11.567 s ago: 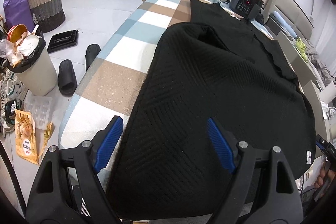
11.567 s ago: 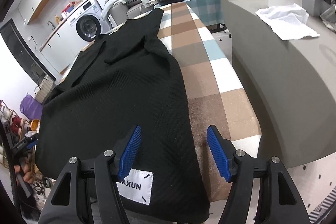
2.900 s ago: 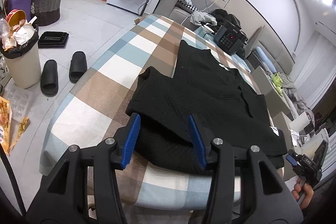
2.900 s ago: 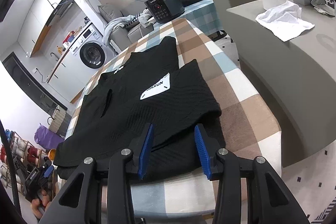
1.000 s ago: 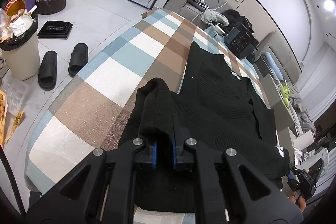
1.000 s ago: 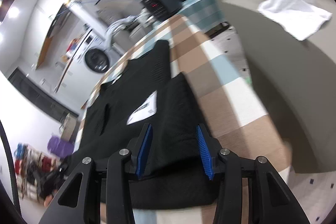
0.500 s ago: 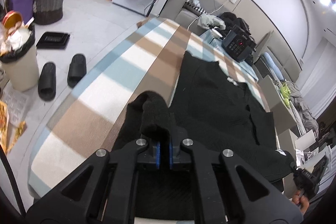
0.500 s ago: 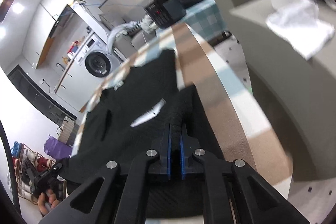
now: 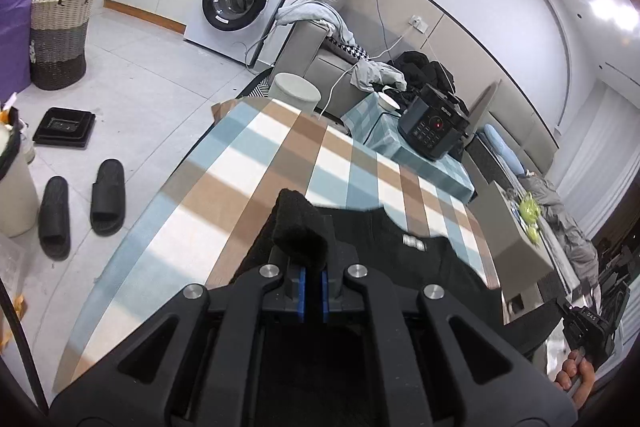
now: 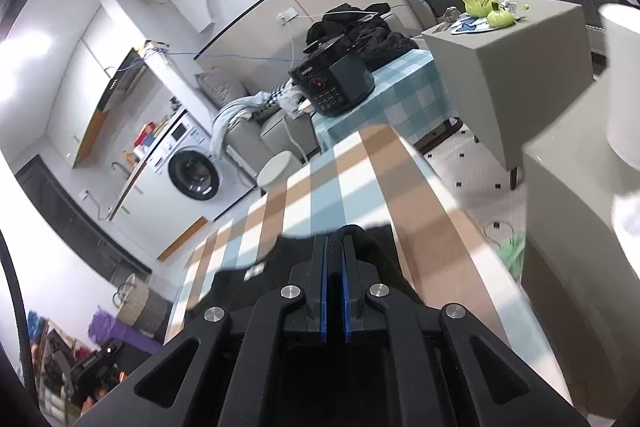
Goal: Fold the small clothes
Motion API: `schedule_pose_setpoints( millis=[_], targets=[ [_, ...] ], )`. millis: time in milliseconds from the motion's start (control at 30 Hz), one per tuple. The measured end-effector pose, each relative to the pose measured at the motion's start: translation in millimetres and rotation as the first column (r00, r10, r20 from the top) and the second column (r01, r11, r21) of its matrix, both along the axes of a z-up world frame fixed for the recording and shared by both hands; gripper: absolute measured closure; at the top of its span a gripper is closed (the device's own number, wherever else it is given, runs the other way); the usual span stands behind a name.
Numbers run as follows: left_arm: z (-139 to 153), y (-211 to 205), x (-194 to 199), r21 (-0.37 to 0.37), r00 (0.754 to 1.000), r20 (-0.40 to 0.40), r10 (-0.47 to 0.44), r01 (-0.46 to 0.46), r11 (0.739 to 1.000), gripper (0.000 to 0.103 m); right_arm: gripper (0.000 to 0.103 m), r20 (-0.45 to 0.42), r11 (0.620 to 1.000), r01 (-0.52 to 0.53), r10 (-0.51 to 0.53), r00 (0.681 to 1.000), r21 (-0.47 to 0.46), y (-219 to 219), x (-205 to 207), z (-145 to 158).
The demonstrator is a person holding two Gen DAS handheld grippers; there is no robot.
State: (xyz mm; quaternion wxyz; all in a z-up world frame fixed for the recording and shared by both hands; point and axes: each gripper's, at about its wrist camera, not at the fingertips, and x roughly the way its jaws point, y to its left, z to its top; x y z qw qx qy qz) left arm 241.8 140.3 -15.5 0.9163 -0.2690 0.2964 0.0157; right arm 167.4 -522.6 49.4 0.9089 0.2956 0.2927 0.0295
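Two tools grip one black knit garment (image 9: 436, 267). Left tool (image 9: 312, 291) and right tool (image 10: 334, 301) each clench a corner, lifting it above the checked tabletop (image 9: 224, 195), likely for another fold.

A plaid-covered table (image 9: 256, 163) carries a black knit garment (image 9: 440, 267).

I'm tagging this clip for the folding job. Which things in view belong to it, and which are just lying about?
Job: black knit garment, left gripper, right gripper, checked table.

Lying about: washing machine, slippers, wicker basket, black appliance.
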Motion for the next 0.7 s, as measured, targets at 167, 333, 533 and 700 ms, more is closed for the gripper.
schedule_pose_setpoints(
  millis=[167,333,533,700],
  targets=[
    [-17,10,65,0.006,0.995,-0.095,0.016,-0.016,1.000,0.100,0.096,-0.057,0.999,0.038,-0.038,0.998,-0.016,3,64,-9],
    [-51,12,96,0.008,0.975,-0.221,0.024,-0.022,1.000,0.065,0.081,-0.153,0.997,0.074,-0.072,0.986,0.003,-7,97,-34],
    [-60,13,79,0.026,0.979,-0.204,0.007,-0.002,1.000,0.047,0.068,-0.169,0.998,0.054,-0.059,0.984,-0.031,-15,79,-45],
    [-62,27,64,0.011,0.975,-0.224,0.019,-0.017,1.000,0.046,0.068,-0.198,0.999,0.020,-0.013,0.980,0.033,-22,64,-58]
  ],
)
